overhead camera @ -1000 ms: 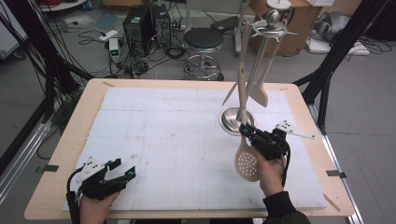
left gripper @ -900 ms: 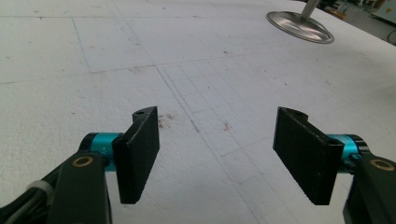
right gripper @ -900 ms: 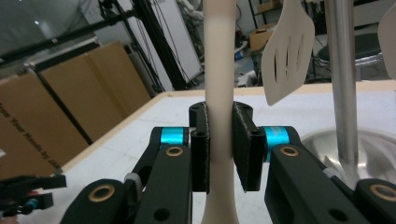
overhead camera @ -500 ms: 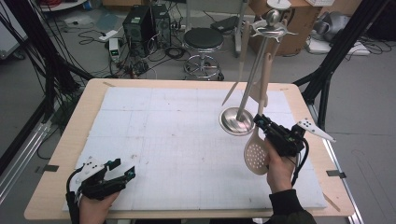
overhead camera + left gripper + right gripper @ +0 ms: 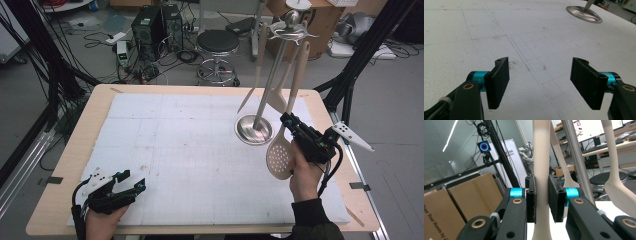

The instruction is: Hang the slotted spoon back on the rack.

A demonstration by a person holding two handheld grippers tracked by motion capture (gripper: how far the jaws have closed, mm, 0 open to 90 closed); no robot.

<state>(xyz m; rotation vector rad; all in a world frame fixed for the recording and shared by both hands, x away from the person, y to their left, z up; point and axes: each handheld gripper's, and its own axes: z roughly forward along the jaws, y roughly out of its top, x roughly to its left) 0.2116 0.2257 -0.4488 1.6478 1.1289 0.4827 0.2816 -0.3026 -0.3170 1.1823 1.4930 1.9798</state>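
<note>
Since a second ago the right claw (image 5: 289,121) has risen from low over the surface (image 5: 165,135) toward the utensil stand (image 5: 265,85), carrying the slotted spoon (image 5: 282,150) with it. Its long axis now runs steeply, pierced bowl down near the stand's round steel base (image 5: 254,131), handle up toward the rack top. From above, the spoon is beige with a perforated oval bowl; the right gripper view shows the claw (image 5: 542,197) clenched on its pale handle (image 5: 541,157). At the near left corner, the left claw (image 5: 132,186) hangs released, jaws wide apart.
</note>
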